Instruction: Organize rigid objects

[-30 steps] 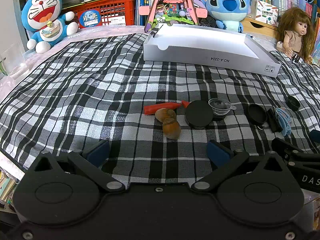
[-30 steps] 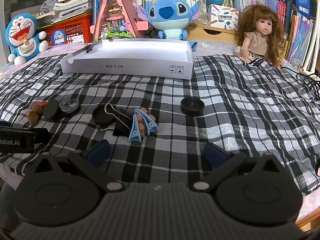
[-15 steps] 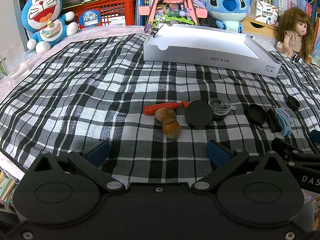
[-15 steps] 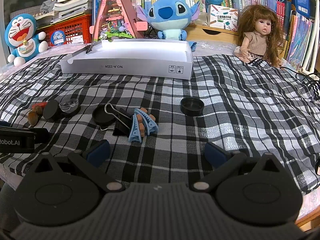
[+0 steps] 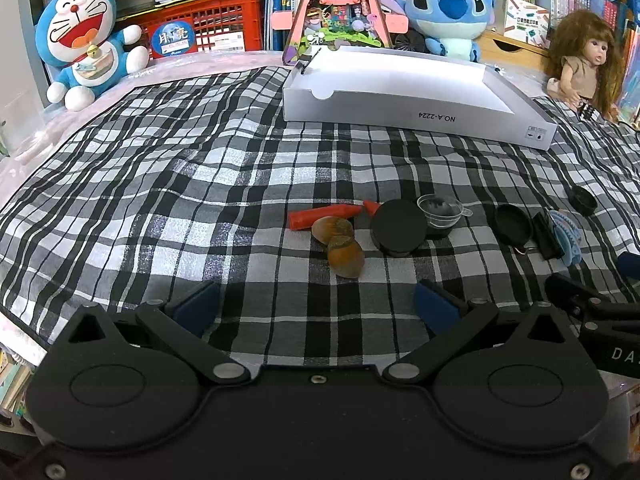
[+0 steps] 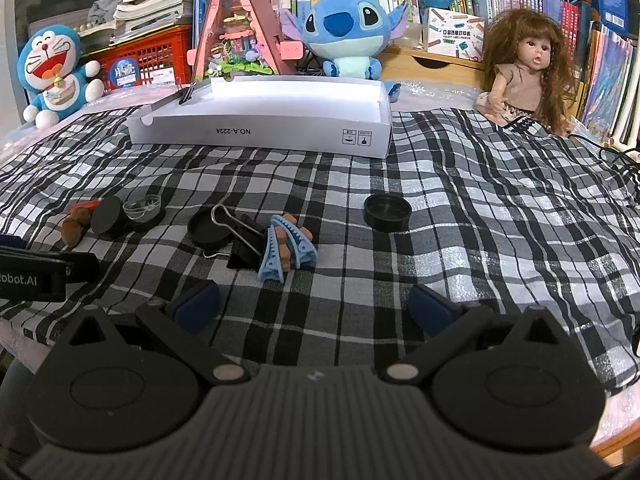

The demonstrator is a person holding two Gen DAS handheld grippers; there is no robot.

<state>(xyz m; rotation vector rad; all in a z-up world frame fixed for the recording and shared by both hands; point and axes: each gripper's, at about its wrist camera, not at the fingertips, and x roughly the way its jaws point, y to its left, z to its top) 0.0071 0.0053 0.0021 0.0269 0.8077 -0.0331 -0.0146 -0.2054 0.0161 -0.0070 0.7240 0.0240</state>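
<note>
Left wrist view: white box (image 5: 420, 110) holds nothing visible (binder clip (image 5: 310, 60) on rim).

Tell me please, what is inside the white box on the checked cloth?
The white box looks empty where its floor shows; only a black binder clip grips its far left corner. The near wall hides the front strip of the floor in both views.

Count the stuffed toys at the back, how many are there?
2: the Doraemon plush sits far left beside the red crate; the Stitch plush sits behind the white box. Others may hide among the shelves.
</note>
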